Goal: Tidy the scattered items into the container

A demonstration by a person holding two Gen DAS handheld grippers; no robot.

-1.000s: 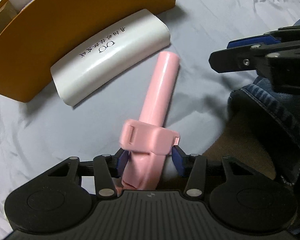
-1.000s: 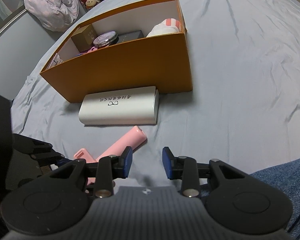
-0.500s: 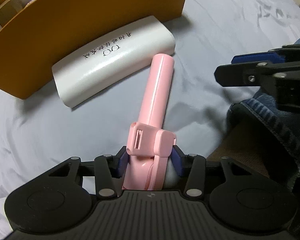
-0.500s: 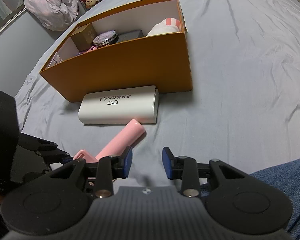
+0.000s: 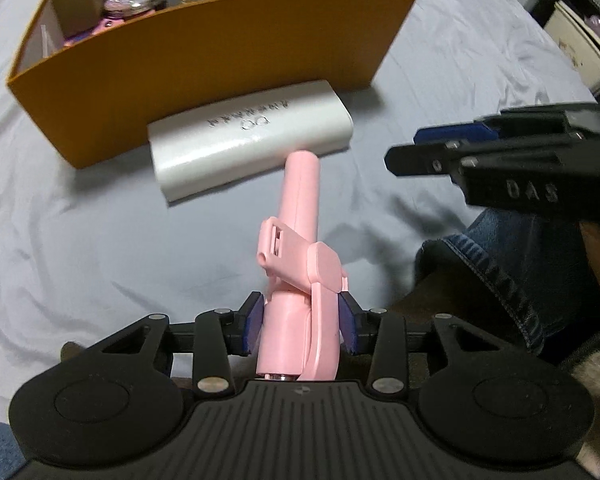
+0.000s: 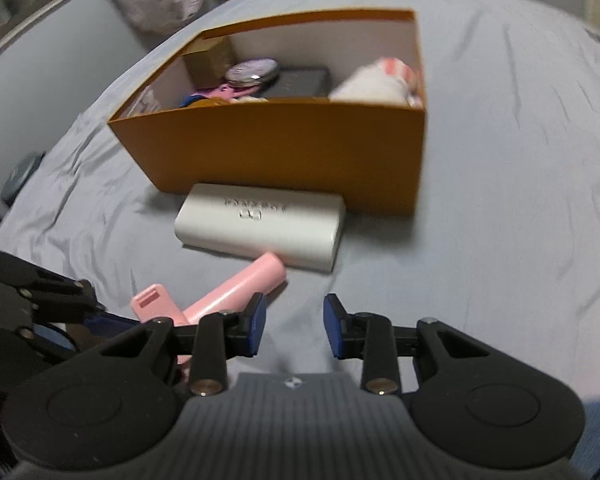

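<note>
One smooth pink plastic tube (image 5: 300, 216), claw-clamped (image 5: 302, 322).

The right gripper (image 5: 440, 148) is showing raised letters "DAS" on its black body, seen in the left wrist view. The white case (image 5: 252, 144) is carrying a dark logo and a line of small characters, too blurred for reading.

Pink stick (image 5: 300, 216), folding clamp near its base, gripped in my left hand-held gripper (image 5: 302, 326), tip near white case (image 5: 252, 140) lying against open orange box (image 5: 204, 68), partly filled.
</note>
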